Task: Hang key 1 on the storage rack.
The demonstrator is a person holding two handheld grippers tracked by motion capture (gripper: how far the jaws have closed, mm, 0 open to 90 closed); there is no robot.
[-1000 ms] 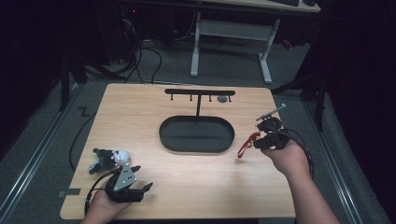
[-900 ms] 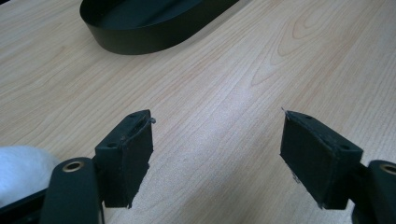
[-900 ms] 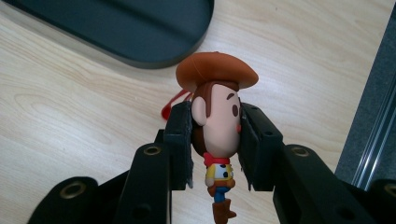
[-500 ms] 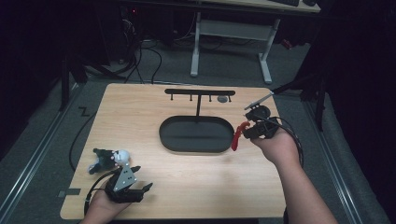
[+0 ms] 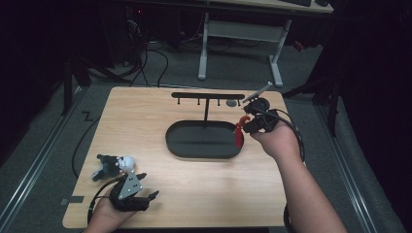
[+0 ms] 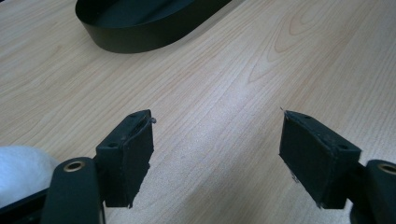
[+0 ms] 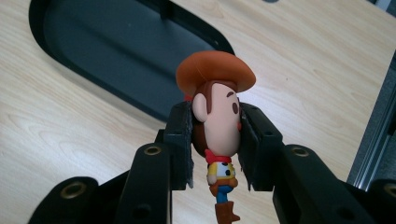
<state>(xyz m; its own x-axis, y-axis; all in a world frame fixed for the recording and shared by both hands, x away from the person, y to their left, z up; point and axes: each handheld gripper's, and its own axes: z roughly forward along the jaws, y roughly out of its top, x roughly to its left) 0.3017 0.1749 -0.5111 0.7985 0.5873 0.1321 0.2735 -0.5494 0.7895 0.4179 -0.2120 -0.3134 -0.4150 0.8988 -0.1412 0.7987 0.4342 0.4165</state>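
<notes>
- Right gripper (image 7: 215,140), centre of its own view, clamps a cowboy figure (image 7: 217,116) by the head: hat toward the top, boots at the bottom, long axis vertical.
- High view, right of centre: figure (image 5: 239,133) hangs at the black oval tray (image 5: 201,150)'s right end.
- Left gripper (image 6: 217,156), jaws wide apart, holds nothing above bare table (image 6: 224,84).
- No readable writing.

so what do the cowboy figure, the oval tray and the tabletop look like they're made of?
Cowboy figure: likely soft vinyl or moulded plastic; smooth, matte, solid painted colours. The right tongs clamp its head.
Tray: black, matte, thin upright wall; painted metal or plastic, cannot tell which.
Tabletop: light wood grain, faint sheen; probably laminate or veneer.
</notes>
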